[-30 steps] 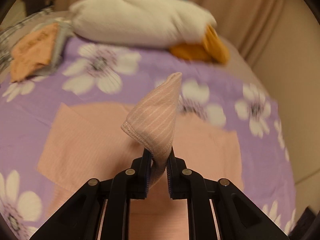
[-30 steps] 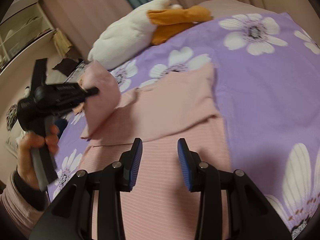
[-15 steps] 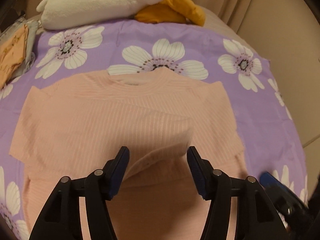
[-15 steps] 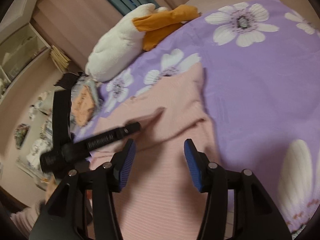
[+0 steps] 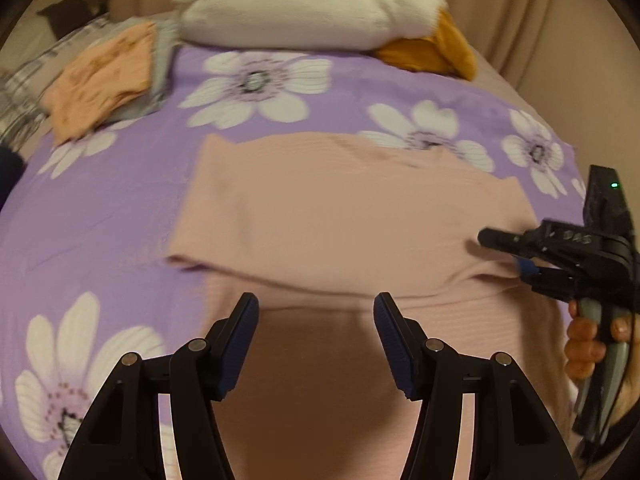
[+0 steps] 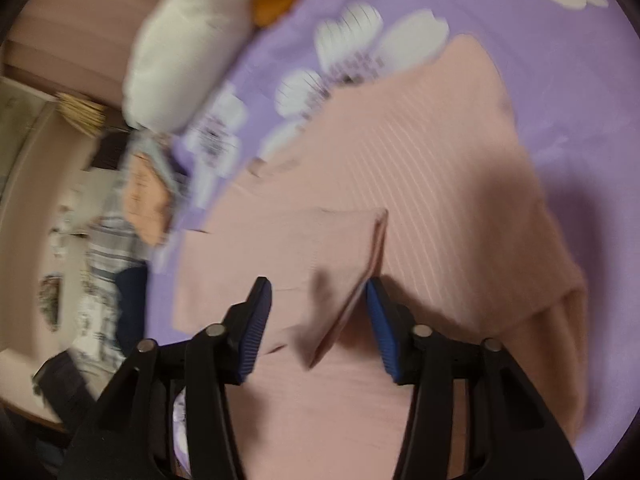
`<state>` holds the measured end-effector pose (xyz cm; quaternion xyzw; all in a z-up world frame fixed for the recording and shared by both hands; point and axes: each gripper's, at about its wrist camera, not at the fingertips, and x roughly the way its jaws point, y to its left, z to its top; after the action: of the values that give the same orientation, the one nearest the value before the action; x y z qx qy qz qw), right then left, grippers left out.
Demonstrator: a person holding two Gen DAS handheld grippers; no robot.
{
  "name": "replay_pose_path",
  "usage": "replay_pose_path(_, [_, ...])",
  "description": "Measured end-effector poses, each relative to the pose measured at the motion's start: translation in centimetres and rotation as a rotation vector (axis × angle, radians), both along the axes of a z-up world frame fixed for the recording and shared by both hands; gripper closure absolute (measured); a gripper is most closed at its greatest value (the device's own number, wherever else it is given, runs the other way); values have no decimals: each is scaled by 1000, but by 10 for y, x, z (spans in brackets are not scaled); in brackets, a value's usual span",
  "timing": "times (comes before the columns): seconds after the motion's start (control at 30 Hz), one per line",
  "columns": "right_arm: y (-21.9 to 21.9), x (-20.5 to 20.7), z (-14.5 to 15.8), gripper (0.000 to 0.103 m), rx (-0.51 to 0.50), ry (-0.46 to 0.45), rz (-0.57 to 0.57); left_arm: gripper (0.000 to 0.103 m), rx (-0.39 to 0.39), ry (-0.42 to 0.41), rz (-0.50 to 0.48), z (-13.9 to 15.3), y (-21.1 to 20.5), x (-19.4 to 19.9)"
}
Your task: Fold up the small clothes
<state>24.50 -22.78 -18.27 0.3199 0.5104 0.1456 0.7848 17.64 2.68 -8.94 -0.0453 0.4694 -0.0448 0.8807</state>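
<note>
Pink ribbed knit top (image 5: 344, 208) lies flat on purple floral bedsheet (image 5: 100, 208), left sleeve folded in. Both our claws, left gripper (image 5: 316, 338) and right gripper (image 6: 318, 320), gape wide, empty. Pinch the right sleeve edge squarely, fold across.

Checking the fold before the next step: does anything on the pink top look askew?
Yes: on the pink ribbed top, a folded flap's edge stands up beside the open right gripper instead of lying flat.

My pale pink ribbed top (image 5: 340, 208) lies on a purple sheet (image 5: 100, 216) printed with white flowers. Far off: a white-and-orange plush toy (image 5: 312, 8); far left, a folded peach cloth (image 5: 100, 80).
</note>
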Motion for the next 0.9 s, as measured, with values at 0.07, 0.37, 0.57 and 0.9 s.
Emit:
replay_pose_path(0.07, [9,5,-4,77,-40,12,14,44,-5,5,29,-1,16,-2])
replay_pose_path(0.37, [18,0,85,97,-172,-307,75,44,-41,-19,147,5,72,-5])
replay_pose_path(0.57, [-13,1,65,93,-256,-233,18,44,-55,-20,160,2,76,7])
replay_pose_path(0.9, [-23,-15,56,79,-486,-303,-30,44,-44,-25,42,-10,37,51])
